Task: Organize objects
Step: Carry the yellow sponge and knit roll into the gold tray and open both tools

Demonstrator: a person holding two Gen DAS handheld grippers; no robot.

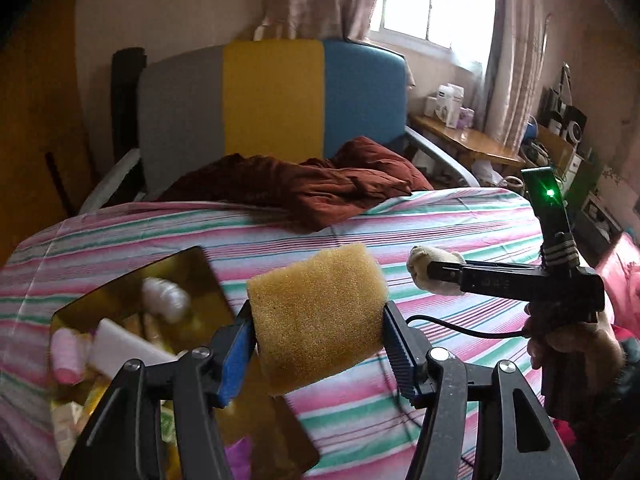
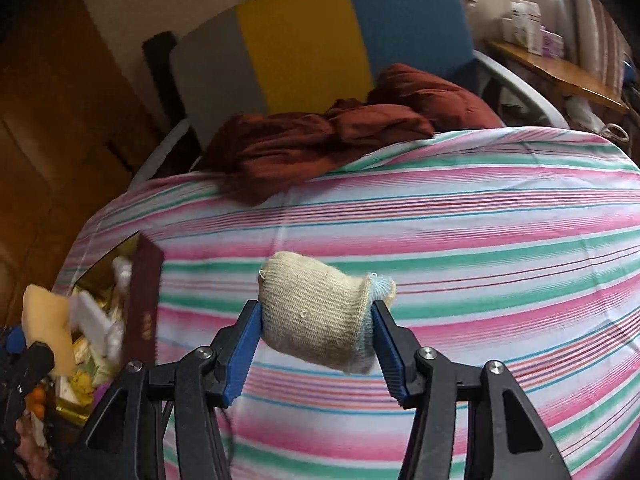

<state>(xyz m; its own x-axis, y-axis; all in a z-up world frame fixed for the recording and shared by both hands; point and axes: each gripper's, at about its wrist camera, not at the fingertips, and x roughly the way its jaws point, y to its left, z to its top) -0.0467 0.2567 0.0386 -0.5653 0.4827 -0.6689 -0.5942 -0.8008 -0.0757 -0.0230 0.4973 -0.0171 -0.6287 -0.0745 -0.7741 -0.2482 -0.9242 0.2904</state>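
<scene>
Clamping a sponge [image 1: 316, 316], left hand-held gripper [image 1: 318, 344] hangs beside box rim [image 1: 218, 280]; right hand-held gripper [image 2: 318, 344] clamps sock [image 2: 320, 312] over open bed [image 2: 480, 240]

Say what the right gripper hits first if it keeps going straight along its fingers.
Probably the striped pink, green and white bedsheet: the right gripper, shut on a rolled beige knitted sock, points down at bare sheet. Depth is unclear.
</scene>
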